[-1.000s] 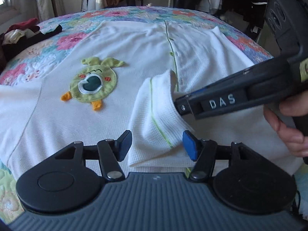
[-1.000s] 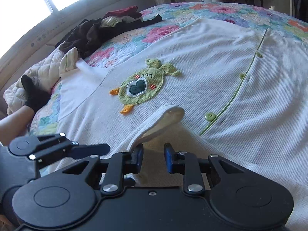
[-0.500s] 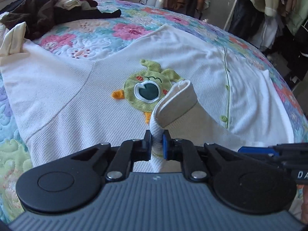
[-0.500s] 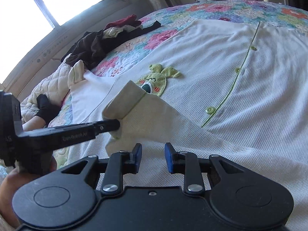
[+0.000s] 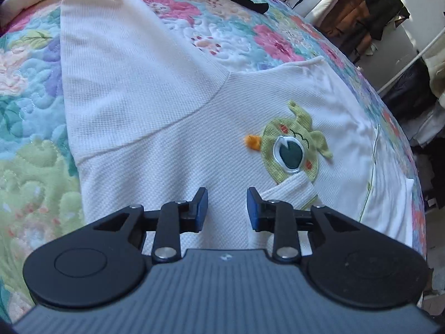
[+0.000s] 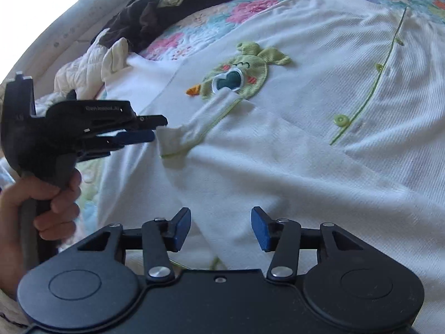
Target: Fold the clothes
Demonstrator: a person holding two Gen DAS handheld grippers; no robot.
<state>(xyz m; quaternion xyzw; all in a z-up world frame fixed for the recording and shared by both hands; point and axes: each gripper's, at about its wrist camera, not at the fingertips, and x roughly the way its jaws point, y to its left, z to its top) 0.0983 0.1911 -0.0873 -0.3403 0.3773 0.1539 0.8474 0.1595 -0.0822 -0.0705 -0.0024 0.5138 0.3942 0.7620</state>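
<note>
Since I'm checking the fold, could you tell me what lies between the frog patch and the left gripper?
In the right wrist view, the folded-over sleeve with green trim stretches from the frog patch to just in front of the left gripper, whose jaws are opening.

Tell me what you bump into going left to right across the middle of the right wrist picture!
The left gripper → the folded sleeve cuff → the frog patch → the big green button on the white shirt.
</note>
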